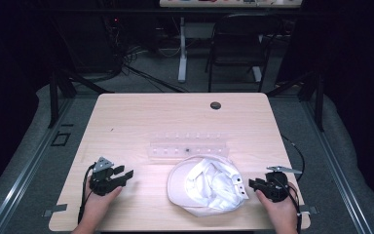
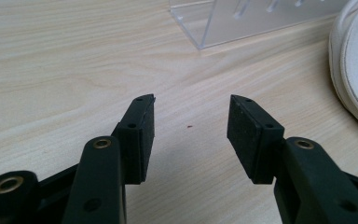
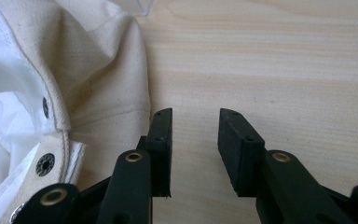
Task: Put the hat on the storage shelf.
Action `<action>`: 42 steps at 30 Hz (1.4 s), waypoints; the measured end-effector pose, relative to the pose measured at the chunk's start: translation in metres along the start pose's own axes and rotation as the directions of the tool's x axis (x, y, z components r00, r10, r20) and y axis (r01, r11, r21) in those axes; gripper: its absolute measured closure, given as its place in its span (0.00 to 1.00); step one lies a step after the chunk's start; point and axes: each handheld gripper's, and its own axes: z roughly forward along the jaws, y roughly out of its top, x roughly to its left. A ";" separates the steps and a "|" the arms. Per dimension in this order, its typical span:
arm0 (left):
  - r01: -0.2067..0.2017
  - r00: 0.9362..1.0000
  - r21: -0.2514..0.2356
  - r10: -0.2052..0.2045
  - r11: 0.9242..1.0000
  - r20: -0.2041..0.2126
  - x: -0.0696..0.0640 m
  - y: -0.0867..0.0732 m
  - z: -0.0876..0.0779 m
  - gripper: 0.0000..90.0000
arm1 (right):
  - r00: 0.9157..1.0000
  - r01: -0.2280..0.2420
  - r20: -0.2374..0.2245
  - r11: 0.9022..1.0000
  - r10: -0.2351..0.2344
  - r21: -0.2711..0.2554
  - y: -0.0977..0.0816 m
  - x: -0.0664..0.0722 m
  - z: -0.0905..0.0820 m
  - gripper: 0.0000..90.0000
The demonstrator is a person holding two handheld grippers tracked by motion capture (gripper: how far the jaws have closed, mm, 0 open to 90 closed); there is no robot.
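Bench (image 1: 141, 117): light wood-grain top; it carries the cap, the clear rack and both hand-held grippers.
Cap (image 1: 207, 185): cream-white cap, lying upside down near the front edge of the bench, right of centre; the white lining faces up and the brim points toward the front-left.
Cap detail: in the right gripper view the cap (image 3: 93, 79) shows a stitched rim and a strap with dark metal snaps; crumpled white material sits inside the crown.
Clear rack (image 1: 187, 146): transparent plastic rack with a row of small pegs, at the middle of the bench, just behind the cap; whether the two touch cannot be told.
Left hand-held gripper (image 1: 126, 174): near the front-left corner of the bench, held in the person's left hand, pointing right toward the cap and well apart from it.
Left hand-held gripper state: jaws stand wide apart over bare wood; nothing lies between the pads (image 2: 142, 135); in the left gripper view the cap brim (image 2: 354, 70) lies off to the right.
Right hand-held gripper (image 1: 253, 184): near the front-right corner of the bench, held in the person's right hand, pointing left, just beside the cap's strap side.
Right hand-held gripper state: jaws part-way apart and empty; bare bench shows in the gap; one pad (image 3: 161, 140) stands next to the cap fabric, and contact cannot be told.
Cable hole (image 1: 215, 105): dark round opening near the rear edge of the bench, right of centre.
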 end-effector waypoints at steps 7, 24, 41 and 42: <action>-0.017 1.000 0.002 0.017 1.000 -0.001 -0.002 0.000 0.000 0.58 | 1.000 0.008 -0.024 0.996 -0.006 0.090 0.015 0.006 -0.009 0.73; -0.008 1.000 0.008 0.008 1.000 0.001 -0.002 0.000 0.000 0.58 | 0.997 0.056 -0.061 0.981 -0.046 0.188 0.052 0.020 -0.020 0.72; -0.016 1.000 0.013 0.016 1.000 0.009 -0.003 0.000 0.001 0.57 | 0.983 0.051 -0.185 0.964 -0.002 0.261 0.072 0.035 -0.031 0.70; -0.016 1.000 0.013 0.016 1.000 0.009 -0.003 0.000 0.000 0.57 | 0.983 0.053 -0.184 0.963 -0.004 0.263 0.073 0.035 -0.032 0.70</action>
